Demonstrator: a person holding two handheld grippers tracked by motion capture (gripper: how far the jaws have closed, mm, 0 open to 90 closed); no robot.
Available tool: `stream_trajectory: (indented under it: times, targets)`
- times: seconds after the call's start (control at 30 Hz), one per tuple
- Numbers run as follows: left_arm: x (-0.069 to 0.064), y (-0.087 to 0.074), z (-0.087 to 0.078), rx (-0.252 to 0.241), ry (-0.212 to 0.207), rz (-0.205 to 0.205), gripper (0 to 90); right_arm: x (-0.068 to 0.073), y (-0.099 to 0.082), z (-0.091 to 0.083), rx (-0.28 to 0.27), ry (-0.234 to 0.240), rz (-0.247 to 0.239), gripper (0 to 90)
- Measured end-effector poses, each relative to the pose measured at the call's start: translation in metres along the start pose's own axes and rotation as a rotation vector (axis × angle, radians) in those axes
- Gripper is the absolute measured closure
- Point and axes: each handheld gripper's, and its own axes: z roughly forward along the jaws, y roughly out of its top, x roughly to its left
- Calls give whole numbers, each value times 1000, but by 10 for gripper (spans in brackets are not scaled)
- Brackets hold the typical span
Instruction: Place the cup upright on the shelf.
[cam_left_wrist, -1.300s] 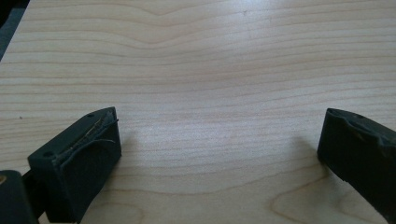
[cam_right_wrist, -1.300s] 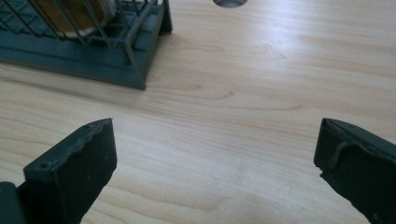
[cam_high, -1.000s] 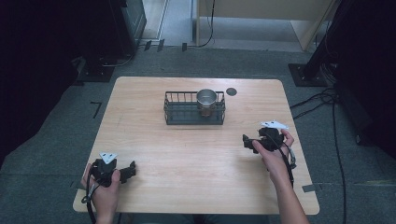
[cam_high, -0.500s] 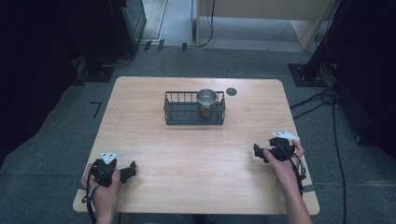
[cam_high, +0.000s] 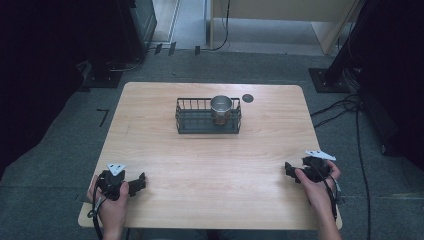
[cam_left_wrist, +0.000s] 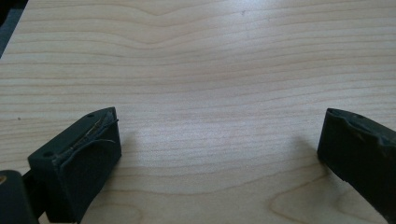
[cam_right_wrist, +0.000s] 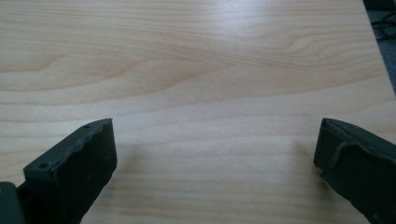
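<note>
A black wire basket (cam_high: 190, 121) stands at the far middle of the wooden table (cam_high: 210, 165). A metal cup (cam_high: 221, 107) stands upright in the basket's right end. My left gripper (cam_high: 142, 181) rests low at the near left corner, open, with bare wood between its jaws (cam_left_wrist: 219, 135). My right gripper (cam_high: 288, 169) sits near the right front edge, also open, and nothing lies between its jaws (cam_right_wrist: 215, 140). Both grippers are far from the basket.
A small dark round disc (cam_high: 247, 98) lies on the table just behind the basket's right end. Cables (cam_high: 345, 107) trail on the grey floor to the right. Dark equipment stands (cam_high: 327, 80) flank the table's far side.
My right gripper has drawn back from the table's middle right toward the near right edge. The left gripper has stayed put.
</note>
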Motion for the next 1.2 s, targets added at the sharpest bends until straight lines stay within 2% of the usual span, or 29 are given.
stream_trajectory:
  times: [0.23,0.63,1.2]
  targets:
    - [0,0,0,0,0,0,0,-10,-9,-5,-1,-32,-6,0]
    - [0,0,0,0,0,0,0,-14,-23,-13,-41,-30,-14,0]
    - [0,0,0,1,0,0,0,-15,-28,-18,-42,-32,-12,0]
